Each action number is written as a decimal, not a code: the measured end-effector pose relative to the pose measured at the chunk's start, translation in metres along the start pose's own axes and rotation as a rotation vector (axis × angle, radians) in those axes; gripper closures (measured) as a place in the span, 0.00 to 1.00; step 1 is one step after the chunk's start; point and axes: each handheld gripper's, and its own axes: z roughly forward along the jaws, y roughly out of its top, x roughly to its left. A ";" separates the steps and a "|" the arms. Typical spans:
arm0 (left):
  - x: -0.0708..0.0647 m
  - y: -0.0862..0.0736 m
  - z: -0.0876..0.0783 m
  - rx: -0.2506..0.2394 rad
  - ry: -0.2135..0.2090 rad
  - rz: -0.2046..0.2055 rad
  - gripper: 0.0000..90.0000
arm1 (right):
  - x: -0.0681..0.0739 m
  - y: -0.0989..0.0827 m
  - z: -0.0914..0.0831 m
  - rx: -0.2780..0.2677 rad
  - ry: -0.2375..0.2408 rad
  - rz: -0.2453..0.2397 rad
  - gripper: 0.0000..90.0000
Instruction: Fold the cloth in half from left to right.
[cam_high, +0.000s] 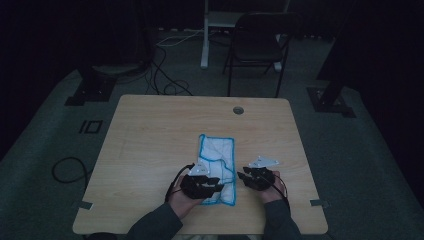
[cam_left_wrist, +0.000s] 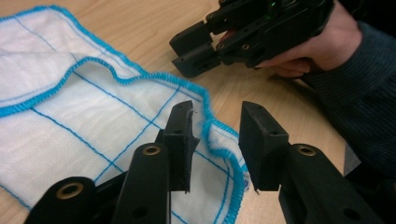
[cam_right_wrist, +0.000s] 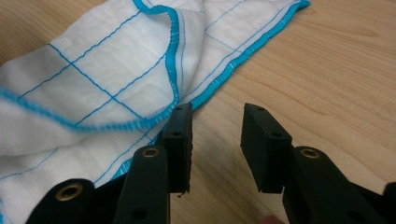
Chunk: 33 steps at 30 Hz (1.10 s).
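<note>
A white cloth with blue hem and blue grid lines lies folded on the wooden table, long side running away from the person. The left claw sits over the cloth's near left part; in the left gripper view its jaws stand apart, released, with nothing pinched between them, and the cloth spreads under and ahead of the left jaw, its wavy blue hem curling through the gap just below the tips. A folded-over flap of the cloth lies farther ahead and to the left of that claw. The right claw rests just beside the cloth's right edge, on bare wood; from the left gripper view it shows ahead and to the right, jaws parted, gripped by a hand in a dark sleeve. In the right gripper view the jaws are also released and hold nothing: the cloth lies ahead and to the left, its blue hem reaching the tip of the left jaw, while the gap and the right jaw stand over bare table. Whether that left jaw touches the hem cannot be told.
</note>
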 end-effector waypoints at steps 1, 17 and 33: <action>0.000 0.000 -0.002 -0.003 0.002 0.003 0.72 | 0.000 0.000 0.000 -0.003 -0.002 0.002 0.70; 0.023 -0.025 -0.014 0.036 0.140 -0.038 0.71 | 0.007 0.017 0.001 -0.050 -0.011 -0.027 0.69; 0.033 -0.046 -0.006 0.071 0.183 -0.046 0.71 | 0.025 0.047 0.018 -0.090 0.025 -0.083 0.68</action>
